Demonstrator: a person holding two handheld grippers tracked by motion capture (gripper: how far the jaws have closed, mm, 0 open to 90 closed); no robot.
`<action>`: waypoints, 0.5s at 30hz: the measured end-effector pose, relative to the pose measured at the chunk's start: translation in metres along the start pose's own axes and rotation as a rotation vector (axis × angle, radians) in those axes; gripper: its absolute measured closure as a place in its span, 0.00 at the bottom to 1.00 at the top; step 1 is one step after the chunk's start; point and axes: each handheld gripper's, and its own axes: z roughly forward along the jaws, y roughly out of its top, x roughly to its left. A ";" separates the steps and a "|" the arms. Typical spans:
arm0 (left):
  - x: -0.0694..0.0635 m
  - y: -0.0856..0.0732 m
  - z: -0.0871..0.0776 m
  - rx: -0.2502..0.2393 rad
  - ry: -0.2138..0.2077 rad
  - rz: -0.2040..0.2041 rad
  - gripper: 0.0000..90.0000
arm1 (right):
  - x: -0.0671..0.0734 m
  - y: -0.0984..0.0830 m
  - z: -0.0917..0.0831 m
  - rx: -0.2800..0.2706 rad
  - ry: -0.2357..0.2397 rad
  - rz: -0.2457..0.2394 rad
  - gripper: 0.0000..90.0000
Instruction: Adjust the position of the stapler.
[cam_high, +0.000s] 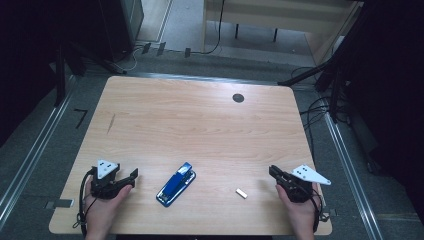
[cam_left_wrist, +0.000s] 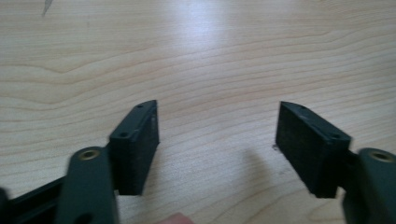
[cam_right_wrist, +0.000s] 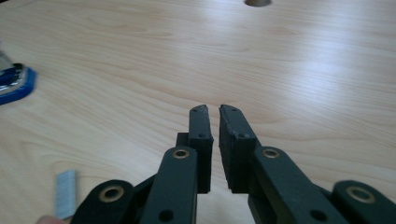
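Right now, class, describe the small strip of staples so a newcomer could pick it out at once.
Start at the wooden table and go to its near edge. Between the blue stapler and the right tongs lies the strip of staples, closer to the tongs. It is a short, pale silvery bar lying flat, far smaller than the stapler.

Overhead forward-down, two low table (cam_high: 200, 120) close-ups

No readable text in any view

The blue stapler (cam_high: 176, 190) at the lower middle of the high view carries no legible label or brand, and the small staple strip (cam_high: 241, 193) to its right and the wooden surface (cam_high: 200, 125) bear no marks.
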 end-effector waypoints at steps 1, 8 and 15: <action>0.000 0.000 -0.001 0.000 -0.004 -0.006 0.42 | 0.004 0.001 0.000 0.000 0.008 -0.005 0.97; 0.004 -0.001 0.000 0.005 -0.036 -0.033 0.63 | 0.025 0.003 0.004 0.012 0.060 -0.021 1.00; 0.002 -0.001 0.000 0.004 -0.037 -0.022 0.72 | 0.027 0.002 0.006 0.021 0.075 -0.018 1.00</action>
